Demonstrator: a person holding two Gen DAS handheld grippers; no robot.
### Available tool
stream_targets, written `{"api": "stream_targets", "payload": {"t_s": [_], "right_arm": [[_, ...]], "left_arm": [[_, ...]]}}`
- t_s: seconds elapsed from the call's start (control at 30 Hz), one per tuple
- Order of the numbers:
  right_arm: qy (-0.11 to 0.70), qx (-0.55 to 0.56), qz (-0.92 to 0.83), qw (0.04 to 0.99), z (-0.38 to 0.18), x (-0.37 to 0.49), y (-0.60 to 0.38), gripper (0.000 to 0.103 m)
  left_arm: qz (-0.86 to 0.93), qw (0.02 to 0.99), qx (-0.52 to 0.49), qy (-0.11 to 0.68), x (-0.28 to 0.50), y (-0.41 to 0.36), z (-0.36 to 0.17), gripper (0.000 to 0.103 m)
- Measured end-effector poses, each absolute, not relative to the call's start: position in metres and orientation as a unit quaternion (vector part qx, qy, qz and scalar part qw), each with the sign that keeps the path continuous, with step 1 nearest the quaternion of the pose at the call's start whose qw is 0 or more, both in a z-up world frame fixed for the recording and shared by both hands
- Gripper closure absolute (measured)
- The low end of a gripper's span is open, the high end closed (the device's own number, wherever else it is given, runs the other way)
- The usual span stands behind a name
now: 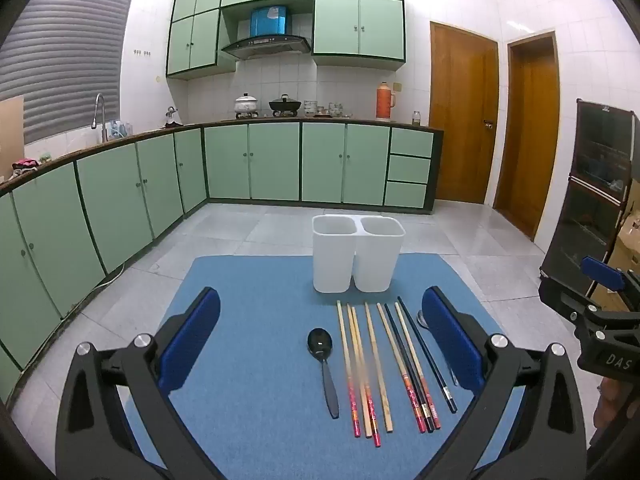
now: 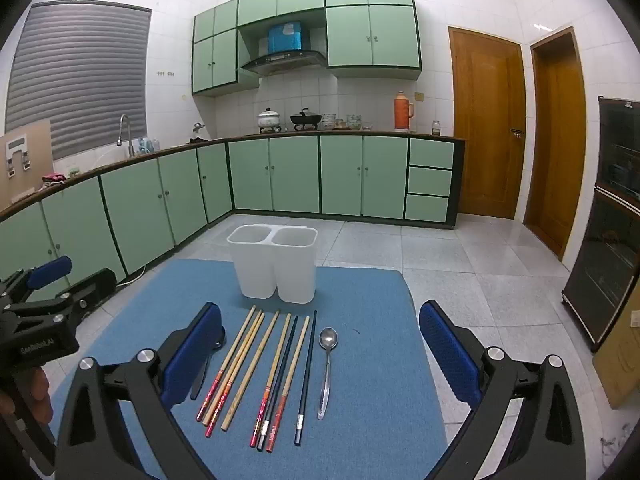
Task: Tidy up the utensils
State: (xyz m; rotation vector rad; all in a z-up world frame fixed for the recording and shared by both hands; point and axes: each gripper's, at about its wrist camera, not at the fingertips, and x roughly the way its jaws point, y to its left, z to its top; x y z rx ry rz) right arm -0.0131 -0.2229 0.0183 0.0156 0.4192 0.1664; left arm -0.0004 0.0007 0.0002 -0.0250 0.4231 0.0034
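Both grippers hover side by side over the near edge of the blue felt-like mat (image 1: 256, 420), tilted slightly down. Left gripper (image 1: 320, 340): blue pads spread wide, nothing between them, touching nothing. Right gripper (image 2: 320, 344): same, fully spread and empty. Each one shows at the edge of the other's view, a hand visible on the handle.

Utensils lie in one row on the mat, handles toward the grippers, tips toward the holder. From the left:
- black plastic spoon (image 1: 322, 360), bowl pointing away, just beside the sticks; in the right wrist view it is half hidden behind that gripper's left pad.
- three pale wooden chopsticks with red patterned ends (image 1: 362, 372), the first two nearly touching.
- a mixed bunch: light wooden sticks with red ends and dark navy chopsticks (image 1: 416, 364) interleaved, fanned slightly apart.
- silver metal spoon (image 2: 327, 364) at the right end, bowl pointing away, just beside the last navy stick.

Beyond the tips, near the mat's far edge, stands a white plastic two-compartment utensil holder (image 1: 356, 256), upright, both compartments empty as far as the rims show.

Further off: grey tiled floor, pale green kitchen cabinets (image 1: 272, 160), two brown wooden doors (image 1: 464, 116).
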Motion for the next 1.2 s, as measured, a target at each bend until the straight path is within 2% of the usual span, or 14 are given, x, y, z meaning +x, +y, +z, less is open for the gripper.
{"api": "stream_targets", "payload": {"t_s": [1.2], "right_arm": [[0.210,0.009,0.083,0.974,0.0180,-0.0123,-0.2238,0.006]], "left_arm": [[0.007,0.978,-0.006,0.209,0.0008,0.0009,0.0035,0.005]]}}
